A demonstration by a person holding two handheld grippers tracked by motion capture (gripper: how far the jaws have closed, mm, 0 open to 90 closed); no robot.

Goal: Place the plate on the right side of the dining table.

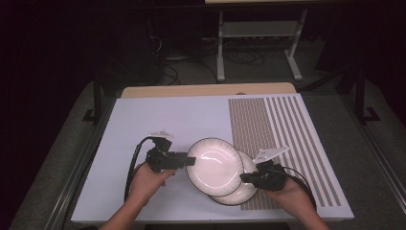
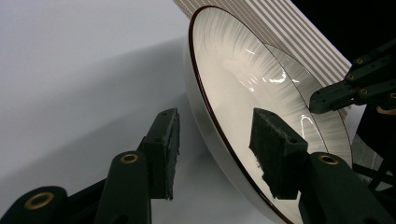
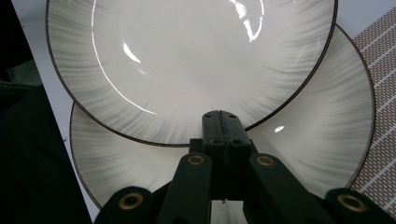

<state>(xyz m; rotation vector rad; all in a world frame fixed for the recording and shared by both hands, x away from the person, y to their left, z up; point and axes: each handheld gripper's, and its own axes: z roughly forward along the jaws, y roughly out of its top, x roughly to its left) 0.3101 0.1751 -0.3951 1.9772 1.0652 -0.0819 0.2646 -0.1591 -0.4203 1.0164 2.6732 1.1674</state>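
Worktop: white sheet [image 1: 158, 120], brown-striped panel [image 1: 268, 120] at right.
Room: dark, grey floor [image 1: 268, 67], white metal frame [image 1: 258, 33] behind.
Left claw [image 2: 215, 144]: open astride upper white dark-rimmed plate [image 1: 213, 165].
Right claw [image 3: 222, 126]: closed, pressed tight; held thing unclear.

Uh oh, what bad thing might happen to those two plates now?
The top plate rests partly on the bottom plate, so it might slide off or clatter. The left gripper is open, its pads either side of the top plate's rim, not squeezing. The right gripper is shut at the plates' edge and could nudge them.
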